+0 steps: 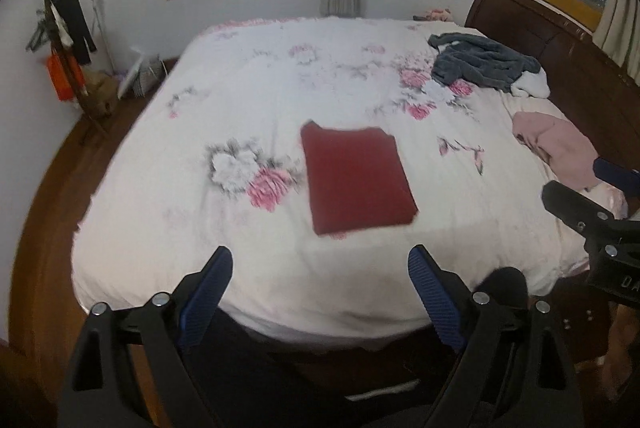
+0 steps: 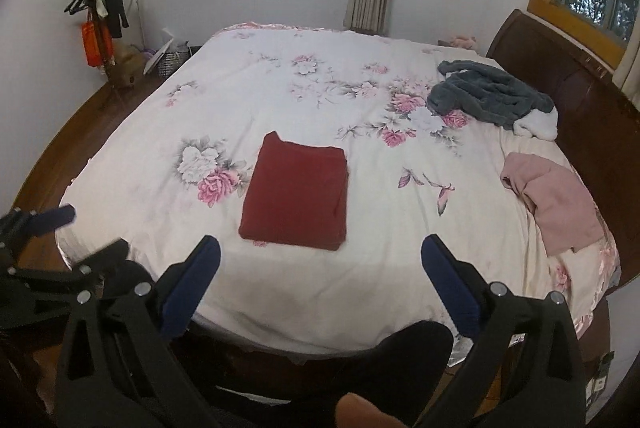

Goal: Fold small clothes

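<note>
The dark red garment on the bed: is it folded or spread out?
Folded. The red garment lies as a neat flat rectangle on the bedspread, no sleeves showing, with neither gripper touching it.

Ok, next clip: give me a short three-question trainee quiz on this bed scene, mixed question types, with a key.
1. True or false: the dark red garment lies folded into a flat rectangle on the floral bedspread.
2. Multiple choice: which garment lies nearest the headboard? A) the dark red garment B) the grey fleece garment C) the pink garment
3. Fill in: the left tongs and right tongs both have their fingers ____ and hold nothing.

Key: 1 true; 2 B; 3 open.
</note>
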